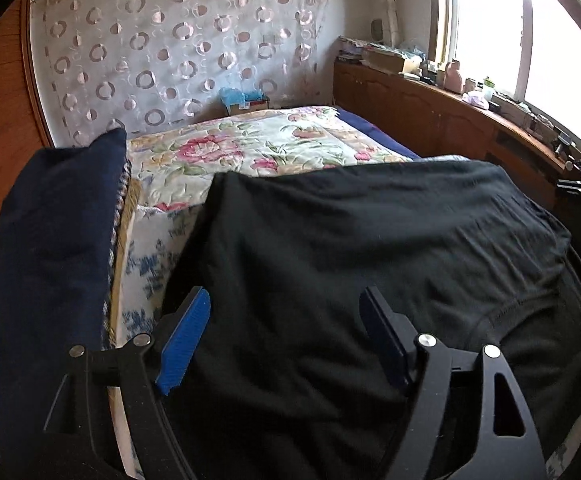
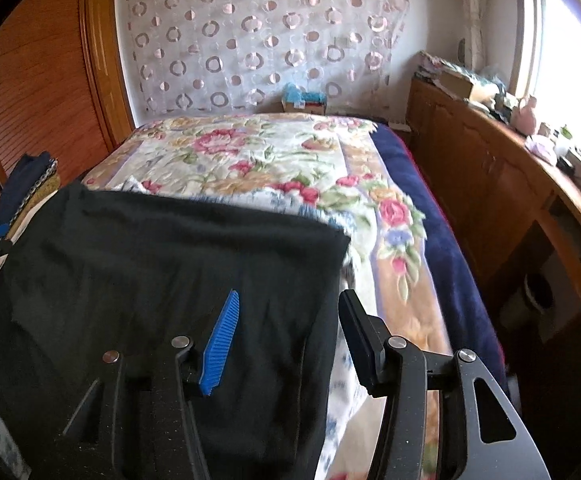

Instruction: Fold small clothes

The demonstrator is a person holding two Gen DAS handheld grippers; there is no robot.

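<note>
Now both grippers, left [image 1: 284, 336] and right [image 2: 286, 340], hang released over the shorts [image 1: 370, 248]; next, pinch an edge to fold.

Black garment [image 1: 370, 248] (rumpled) under spread hand-held gripper [image 1: 286, 300]

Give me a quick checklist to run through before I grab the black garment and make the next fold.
1. Left gripper open: ok, jaws spread wide above the black garment.
2. Right gripper open: ok, jaws apart, straddling the garment's right edge.
3. Garment free of both grippers: ok, no cloth pinched in either.
4. Garment lying flat: not ok, wrinkles show across it.
5. Room ahead for the fold: ok, the floral bedspread beyond the garment has nothing lying on it.
6. Dark blue cloth pile clear of the garment: ok, a strip of bedding separates them.
</note>
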